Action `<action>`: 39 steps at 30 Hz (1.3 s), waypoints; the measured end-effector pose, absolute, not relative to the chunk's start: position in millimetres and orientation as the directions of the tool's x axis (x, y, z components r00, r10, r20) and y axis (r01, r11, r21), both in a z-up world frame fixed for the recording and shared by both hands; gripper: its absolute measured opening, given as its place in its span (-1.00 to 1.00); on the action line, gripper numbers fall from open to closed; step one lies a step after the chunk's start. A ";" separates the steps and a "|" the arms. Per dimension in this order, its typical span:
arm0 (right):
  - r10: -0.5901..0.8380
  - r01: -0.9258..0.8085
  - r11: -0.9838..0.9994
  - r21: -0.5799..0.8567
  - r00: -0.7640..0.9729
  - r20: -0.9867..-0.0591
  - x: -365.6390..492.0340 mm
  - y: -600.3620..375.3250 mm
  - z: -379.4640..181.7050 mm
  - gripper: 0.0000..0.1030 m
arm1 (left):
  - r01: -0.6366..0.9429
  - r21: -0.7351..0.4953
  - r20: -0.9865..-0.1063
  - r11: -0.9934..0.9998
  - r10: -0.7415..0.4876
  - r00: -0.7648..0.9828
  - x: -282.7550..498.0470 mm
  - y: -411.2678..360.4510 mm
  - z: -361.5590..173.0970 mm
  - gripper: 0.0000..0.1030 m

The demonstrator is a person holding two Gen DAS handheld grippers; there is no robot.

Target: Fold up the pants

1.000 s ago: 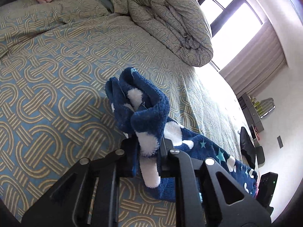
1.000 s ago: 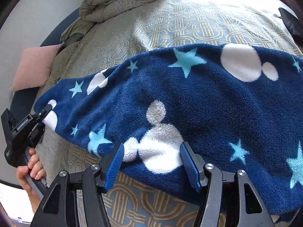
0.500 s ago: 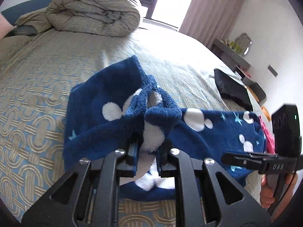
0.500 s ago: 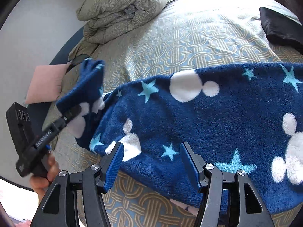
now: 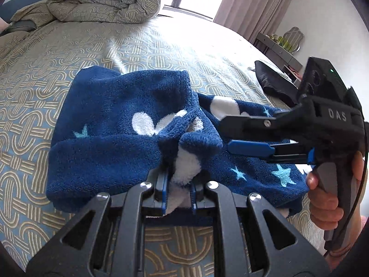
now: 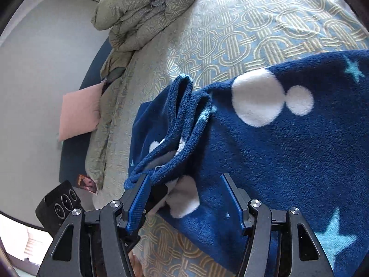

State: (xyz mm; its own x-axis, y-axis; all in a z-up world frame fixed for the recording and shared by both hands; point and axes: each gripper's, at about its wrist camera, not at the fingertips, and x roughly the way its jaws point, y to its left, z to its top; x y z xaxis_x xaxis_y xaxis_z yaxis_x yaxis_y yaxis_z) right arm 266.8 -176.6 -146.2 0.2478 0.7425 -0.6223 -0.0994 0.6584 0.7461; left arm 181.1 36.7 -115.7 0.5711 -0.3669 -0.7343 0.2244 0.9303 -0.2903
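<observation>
1. Pants (image 5: 110, 124): navy fleece with white spots and pale-blue stars. I see them lying on the bed, one end doubled over the rest so that a thick fold faces the left wrist camera; the remaining length runs off to the right of that view.
2. Left tongs (image 5: 178, 184): clenched on a bunched white-and-navy edge of the pants, the fabric pinched between the two blue pads.
3. Right tongs (image 6: 184, 198): released, the blue pads standing wide apart just above the fleece, and I see no fabric pressed between them. In the left wrist view they reach in from the right, just beside the gripped bunch, held by a hand (image 5: 327, 198).
4. Bed (image 5: 46, 53): the cover under the pants carries an interlaced tan-on-blue pattern.
5. Duvet (image 5: 103, 0): rolled in a heap at the far end of the bed, well apart from the pants.
6. Pink pillow (image 6: 79, 113): at the bed's edge, seen in the right wrist view.
7. Black cloth (image 5: 274, 83): on the bed's far right side.
</observation>
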 end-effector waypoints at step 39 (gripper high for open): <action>0.424 -0.207 0.905 0.371 0.365 -0.829 274.6 -214.9 -85.3 -0.71 | 0.403 -0.319 -0.686 0.858 -0.502 0.526 143.9 -82.4 -82.5 -0.68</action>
State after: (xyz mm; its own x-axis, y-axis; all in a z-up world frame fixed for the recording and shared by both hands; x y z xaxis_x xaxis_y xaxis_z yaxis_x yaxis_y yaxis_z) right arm 274.6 -214.9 -85.3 0.3655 0.4237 -0.8288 -0.2073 0.9051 0.3713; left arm 143.9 -82.4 -82.5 0.5257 -0.5024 -0.6865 0.4033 0.8577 -0.3188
